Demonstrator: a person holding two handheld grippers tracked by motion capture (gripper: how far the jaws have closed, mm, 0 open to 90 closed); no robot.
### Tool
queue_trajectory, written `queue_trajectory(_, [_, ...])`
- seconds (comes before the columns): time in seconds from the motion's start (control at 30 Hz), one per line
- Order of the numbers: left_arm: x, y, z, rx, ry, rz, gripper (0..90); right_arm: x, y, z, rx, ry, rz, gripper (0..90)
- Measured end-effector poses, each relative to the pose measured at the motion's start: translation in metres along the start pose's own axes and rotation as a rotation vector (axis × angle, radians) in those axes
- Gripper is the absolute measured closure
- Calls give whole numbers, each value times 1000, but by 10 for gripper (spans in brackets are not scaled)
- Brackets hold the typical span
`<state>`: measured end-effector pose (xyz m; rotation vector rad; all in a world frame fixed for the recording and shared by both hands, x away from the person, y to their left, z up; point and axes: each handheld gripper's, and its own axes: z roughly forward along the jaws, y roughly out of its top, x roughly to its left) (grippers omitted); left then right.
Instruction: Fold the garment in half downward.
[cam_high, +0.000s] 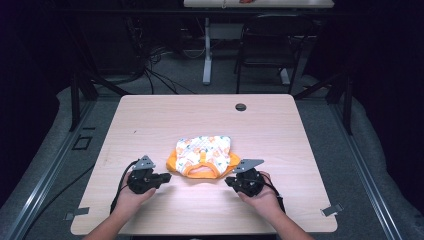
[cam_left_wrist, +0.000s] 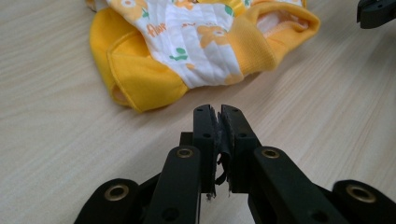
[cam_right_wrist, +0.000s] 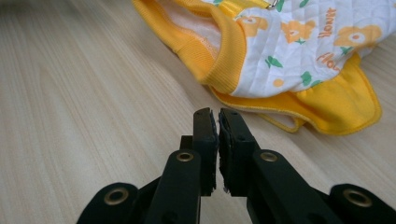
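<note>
Seen from the high view, the left gripper (cam_high: 165, 177) is held low over the wooden table (cam_high: 150, 120) in the person's left hand (cam_high: 131, 199), just beside the near left corner of the garment (cam_high: 202, 156) and apart from it. In the left gripper view its two black jaws are seen almost together, with only a thin slit between the worn pads; nothing is caught between them, and the tips are aimed at the yellow fold of the garment (cam_left_wrist: 196, 46), which is not touched. The garment, a small quilted white piece printed with orange flowers and green leaves and trimmed in yellow, is laid flat at the middle of the table, slightly toward the person's side, with its yellow ribbed opening turned to the near edge. A black cable (cam_high: 120, 187) is trailed from the left gripper back over the table edge. To the right of the garment, the right gripper (cam_high: 231, 181) is held in the right hand (cam_high: 260, 197), likewise low over the table and just beside the garment's near right corner. In the right gripper view its jaws are also seen nearly closed, a narrow gap left between the pads, nothing gripped; the garment (cam_right_wrist: 299, 51) is lying just ahead of the tips, untouched. A dark round grommet (cam_high: 241, 107) is noted in the tabletop near the far edge.
</note>
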<state>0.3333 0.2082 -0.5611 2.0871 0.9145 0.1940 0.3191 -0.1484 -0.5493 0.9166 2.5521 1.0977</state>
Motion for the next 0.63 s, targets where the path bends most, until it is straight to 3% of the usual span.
queue_trajectory(0.2, [0,-7,0,-11,-14,11,816,3,-9,0,-23,-7,9,841])
queue_trajectory(0.27, [-2,-6,-2,-15,8,33,807,4,-10,0,-27,-15,5,839])
queue_trajectory(0.4, [-3,-7,-4,-21,12,42,790,4,-12,-1,-31,-21,5,837])
queue_trajectory(0.63, [-2,-10,-2,-36,28,27,679,9,-16,4,-13,-57,-37,782])
